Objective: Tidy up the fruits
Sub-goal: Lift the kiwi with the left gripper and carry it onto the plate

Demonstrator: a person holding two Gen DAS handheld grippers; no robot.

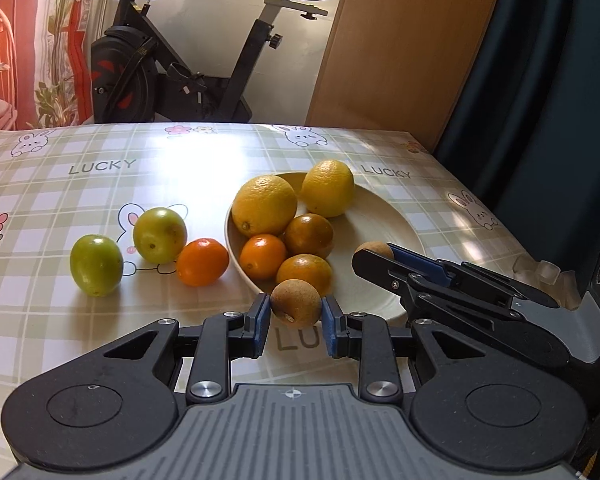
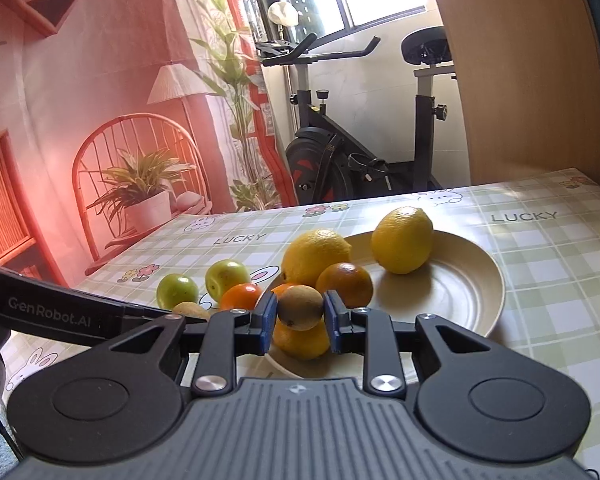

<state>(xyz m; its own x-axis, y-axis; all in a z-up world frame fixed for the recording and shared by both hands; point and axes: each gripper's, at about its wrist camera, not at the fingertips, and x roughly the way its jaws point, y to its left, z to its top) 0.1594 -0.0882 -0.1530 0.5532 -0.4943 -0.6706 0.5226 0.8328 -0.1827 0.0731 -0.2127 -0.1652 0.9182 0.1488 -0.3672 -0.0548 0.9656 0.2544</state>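
While each gripper carries its own small brown fruit, both hang above the near rim of the cream plate [image 1: 400, 240], which sits toward the right edge of the checked tablecloth [image 1: 60, 200]. The left gripper [image 1: 296, 316] has its blue pads closed on a brown fruit [image 1: 295, 303]; the right gripper [image 2: 300, 316] likewise pinches a second brown fruit [image 2: 300, 307], which from the left wrist view is mostly hidden behind its fingers.

Two lemons [image 1: 265, 205] and three oranges [image 1: 263, 256] already crowd the plate's left half, and one orange [image 1: 202, 261] with two green fruits [image 1: 96, 265] lies on the cloth just beyond the plate's left rim.

The risk here seems to be rolling. The brown fruits are round and gripped on a narrow band, so either could slip or, once released onto the sloped rim, run off toward the table's near edge. Dropped onto the heaped citrus, one could nudge an orange over the rim. The grippers are also close together and might collide.
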